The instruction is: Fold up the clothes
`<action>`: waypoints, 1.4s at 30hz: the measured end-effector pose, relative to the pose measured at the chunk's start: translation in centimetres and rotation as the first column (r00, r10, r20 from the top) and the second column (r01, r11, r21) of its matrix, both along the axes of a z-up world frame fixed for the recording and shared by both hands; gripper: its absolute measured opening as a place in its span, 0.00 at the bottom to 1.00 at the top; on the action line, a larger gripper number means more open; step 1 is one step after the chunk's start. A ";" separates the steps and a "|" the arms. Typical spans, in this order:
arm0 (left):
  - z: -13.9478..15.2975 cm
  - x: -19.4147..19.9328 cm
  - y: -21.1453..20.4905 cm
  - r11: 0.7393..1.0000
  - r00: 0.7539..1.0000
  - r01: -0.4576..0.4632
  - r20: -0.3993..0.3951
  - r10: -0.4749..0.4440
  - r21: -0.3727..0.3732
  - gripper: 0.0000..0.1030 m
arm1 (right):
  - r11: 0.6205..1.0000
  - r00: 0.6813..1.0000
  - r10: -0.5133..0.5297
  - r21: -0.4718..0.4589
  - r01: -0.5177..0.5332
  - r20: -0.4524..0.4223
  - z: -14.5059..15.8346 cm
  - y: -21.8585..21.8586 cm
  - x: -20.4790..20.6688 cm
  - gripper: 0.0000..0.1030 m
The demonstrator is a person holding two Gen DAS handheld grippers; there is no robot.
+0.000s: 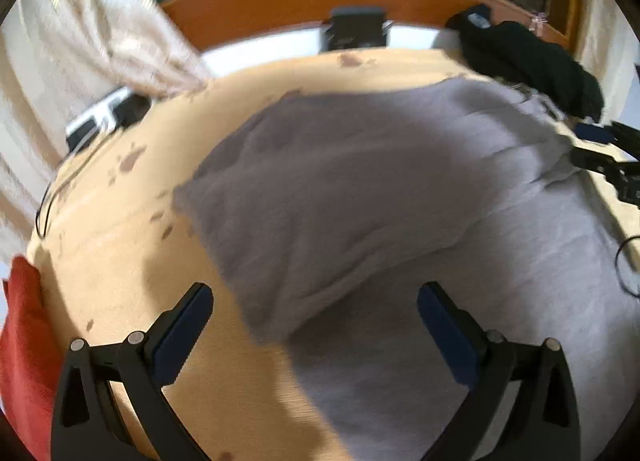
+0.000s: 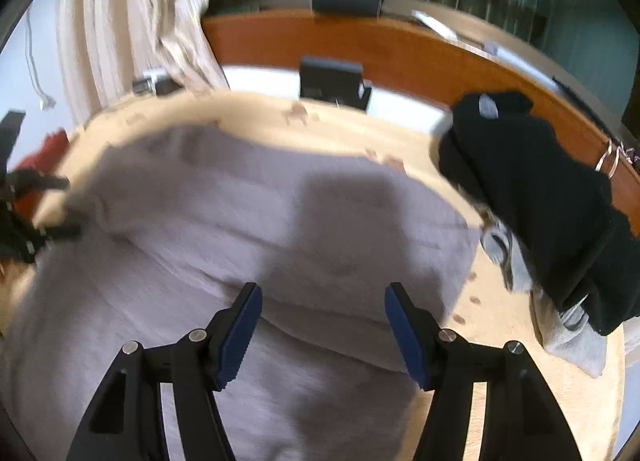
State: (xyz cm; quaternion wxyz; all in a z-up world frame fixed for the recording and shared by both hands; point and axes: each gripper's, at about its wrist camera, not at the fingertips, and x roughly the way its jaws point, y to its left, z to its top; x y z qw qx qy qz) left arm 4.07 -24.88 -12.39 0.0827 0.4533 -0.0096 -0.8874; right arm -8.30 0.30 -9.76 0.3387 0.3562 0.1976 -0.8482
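Note:
A grey garment (image 1: 360,181) (image 2: 240,221) lies spread on a beige paw-print blanket (image 1: 120,245) (image 2: 500,381), with one part folded over the rest. My left gripper (image 1: 316,293) hovers over the near edge of that fold. It is wide open, with nothing between its blue pads (image 1: 184,333). My right gripper (image 2: 323,293) stands open above the garment's middle, its pads (image 2: 240,333) clear of the cloth. Each gripper shows at the other view's edge: the right gripper (image 1: 600,161) and the left gripper (image 2: 28,213).
A black garment (image 1: 532,61) (image 2: 540,197) lies at the far right over a folded grey piece (image 2: 572,325). A red cloth (image 1: 24,341) sits at the left edge. Behind are a wooden board (image 1: 280,1), a black box (image 1: 356,29) and a pale curtain (image 1: 100,21).

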 end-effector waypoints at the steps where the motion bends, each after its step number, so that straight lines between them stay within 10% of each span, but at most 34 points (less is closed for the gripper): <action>1: 0.3 -0.3 1.0 1.000 1.000 0.014 -0.009 -0.014 -0.026 1.00 | 1.000 1.000 0.008 -0.010 -0.008 0.007 0.2 -0.7 0.1 0.64; 6: 0.2 -2.7 3.9 0.992 0.999 0.046 -0.014 -0.048 -0.121 1.00 | 1.000 0.999 0.014 0.021 -0.015 0.051 -1.4 -4.5 -0.5 0.64; 24: -2.2 -2.6 2.9 0.999 0.998 0.045 0.035 -0.045 -0.010 1.00 | 0.996 0.991 0.068 0.045 -0.074 0.118 -3.7 -4.0 0.3 0.67; 42: -1.5 7.6 10.5 0.963 0.963 0.259 0.090 -0.253 -0.070 1.00 | 0.952 0.938 0.307 -0.047 -0.303 0.165 0.0 8.3 13.4 0.68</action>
